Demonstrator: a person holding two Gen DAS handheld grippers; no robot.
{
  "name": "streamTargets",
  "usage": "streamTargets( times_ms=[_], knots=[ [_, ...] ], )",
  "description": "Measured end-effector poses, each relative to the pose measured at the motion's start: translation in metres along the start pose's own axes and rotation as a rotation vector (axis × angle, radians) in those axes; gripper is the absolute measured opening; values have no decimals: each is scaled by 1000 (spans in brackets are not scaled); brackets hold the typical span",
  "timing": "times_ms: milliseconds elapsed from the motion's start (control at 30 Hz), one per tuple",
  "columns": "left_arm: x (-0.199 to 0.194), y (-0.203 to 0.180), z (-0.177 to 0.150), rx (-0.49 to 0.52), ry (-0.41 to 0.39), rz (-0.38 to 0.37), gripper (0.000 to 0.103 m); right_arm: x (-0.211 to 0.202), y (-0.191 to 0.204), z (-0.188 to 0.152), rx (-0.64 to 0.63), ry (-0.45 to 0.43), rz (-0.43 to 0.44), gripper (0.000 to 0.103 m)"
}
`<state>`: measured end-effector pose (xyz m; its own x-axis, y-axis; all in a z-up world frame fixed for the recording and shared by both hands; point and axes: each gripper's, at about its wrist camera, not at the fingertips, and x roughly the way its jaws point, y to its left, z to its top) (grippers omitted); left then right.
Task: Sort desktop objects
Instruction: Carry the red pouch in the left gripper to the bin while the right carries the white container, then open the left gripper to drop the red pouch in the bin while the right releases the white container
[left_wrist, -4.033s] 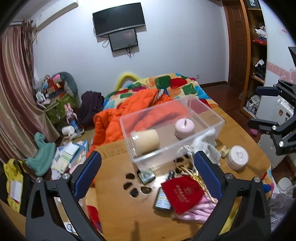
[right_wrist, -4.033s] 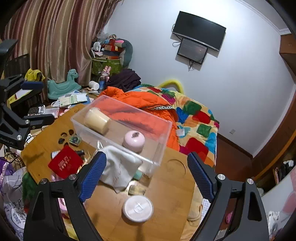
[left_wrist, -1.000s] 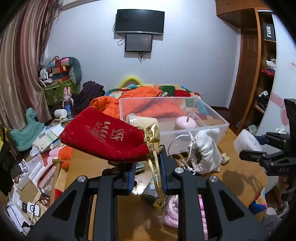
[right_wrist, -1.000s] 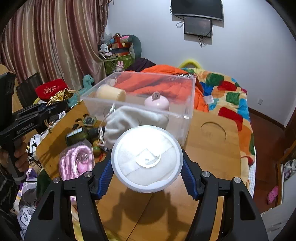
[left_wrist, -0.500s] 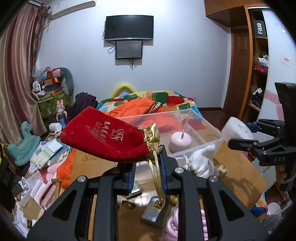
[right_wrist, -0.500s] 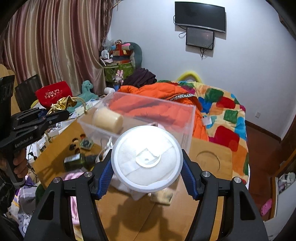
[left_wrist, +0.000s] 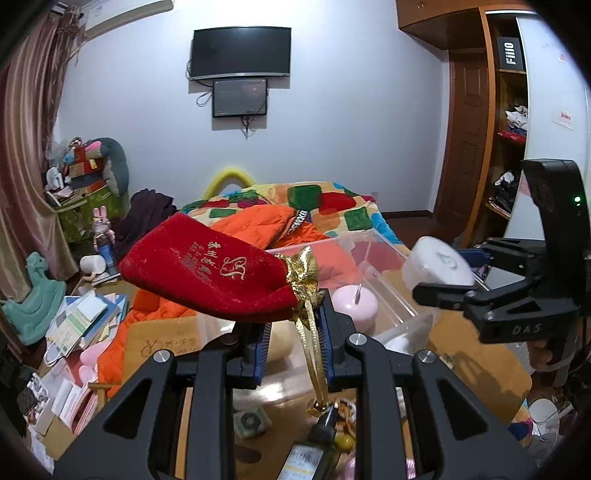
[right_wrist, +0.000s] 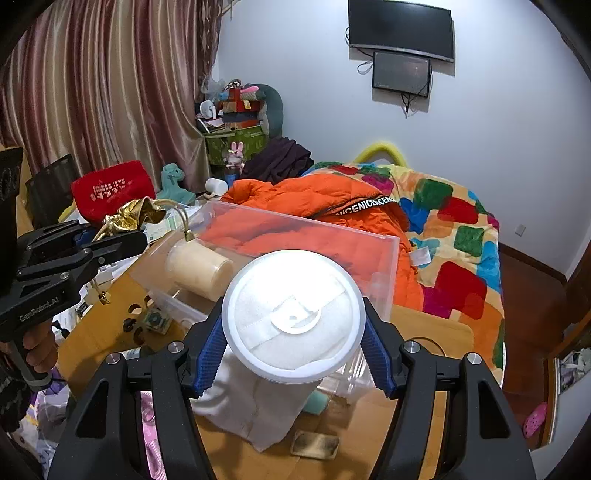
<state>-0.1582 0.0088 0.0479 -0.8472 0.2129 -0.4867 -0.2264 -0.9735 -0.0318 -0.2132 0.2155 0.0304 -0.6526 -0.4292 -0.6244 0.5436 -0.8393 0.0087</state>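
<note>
The red pouch (left_wrist: 207, 267) is clamped at its gold neck by the left gripper (left_wrist: 293, 343), jaws pressed together, and held above the near edge of the clear box (right_wrist: 384, 266). The white round case (right_wrist: 293, 315) is clamped by its rim in the right gripper (right_wrist: 293, 354), also just before the box, apparently so both can be dropped inside.

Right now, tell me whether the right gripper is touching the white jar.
Touching. The right wrist view shows the right gripper with both blue pads pressed against the sides of the white jar, holding it off the table.
</note>
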Motion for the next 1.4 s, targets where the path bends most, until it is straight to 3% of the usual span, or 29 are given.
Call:
streamTargets(
  times_ms=[533,833,1400],
  knots=[
    [66,-15,12,52,180,-98,22,53,-23,22,-10,59,-13,62],
    [91,-17,13,43,280,-104,22,77,-28,31,-33,99,-52,62],
    [102,-20,6,40,313,-96,26,105,-14,28,-82,144,-81,62]
  ],
)
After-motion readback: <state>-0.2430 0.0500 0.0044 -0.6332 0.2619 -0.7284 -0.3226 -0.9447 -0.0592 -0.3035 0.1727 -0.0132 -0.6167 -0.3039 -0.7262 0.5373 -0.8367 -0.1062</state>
